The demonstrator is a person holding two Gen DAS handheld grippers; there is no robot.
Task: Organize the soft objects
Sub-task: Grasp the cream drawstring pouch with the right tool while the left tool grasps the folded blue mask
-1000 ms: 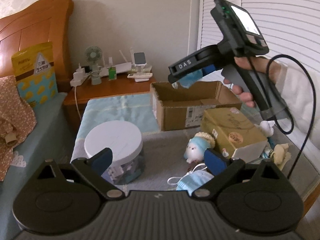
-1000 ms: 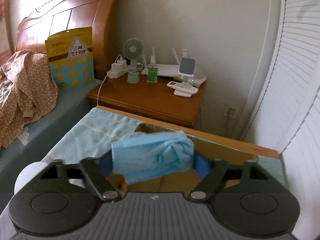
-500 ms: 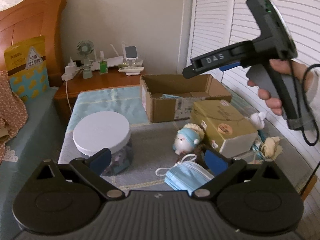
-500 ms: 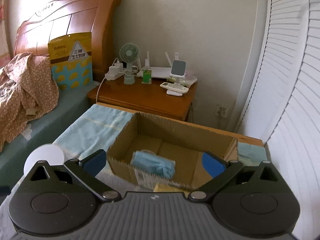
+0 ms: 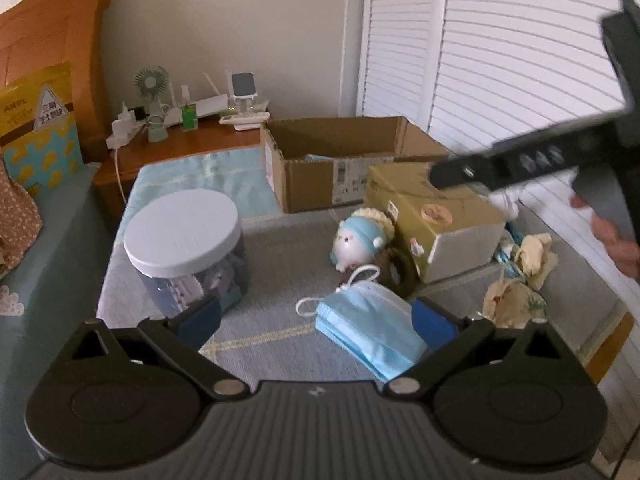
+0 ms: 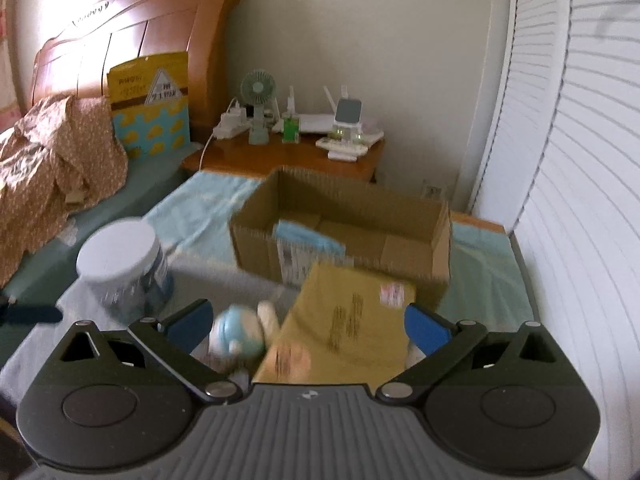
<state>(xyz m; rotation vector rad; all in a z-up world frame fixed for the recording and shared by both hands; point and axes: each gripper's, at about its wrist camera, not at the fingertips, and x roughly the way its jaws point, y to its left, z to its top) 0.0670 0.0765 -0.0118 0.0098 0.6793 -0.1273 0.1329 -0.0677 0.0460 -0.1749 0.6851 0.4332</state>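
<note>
A blue face mask (image 5: 368, 330) lies on the grey mat just ahead of my open, empty left gripper (image 5: 316, 320), near its right finger. A plush toy with a blue cap (image 5: 360, 240) lies beyond it, also in the right wrist view (image 6: 238, 336). An open cardboard box (image 5: 344, 160) stands at the back and holds another blue mask (image 6: 308, 238). My right gripper (image 6: 306, 322) is open and empty, above the yellow box (image 6: 348, 328), short of the cardboard box (image 6: 340, 232). From the left wrist view it shows at the right (image 5: 520, 164).
A white-lidded jar (image 5: 186, 248) stands at the left of the mat. A yellow-brown box (image 5: 432, 216) lies right of the plush. Small cloth toys (image 5: 516, 300) lie at the right edge. A wooden nightstand (image 6: 288, 156) with a fan stands behind; a bed is on the left.
My right gripper let the blue mask fall into the cardboard box, opened, and drew back toward me. My left gripper moved closer to the mask on the mat.
</note>
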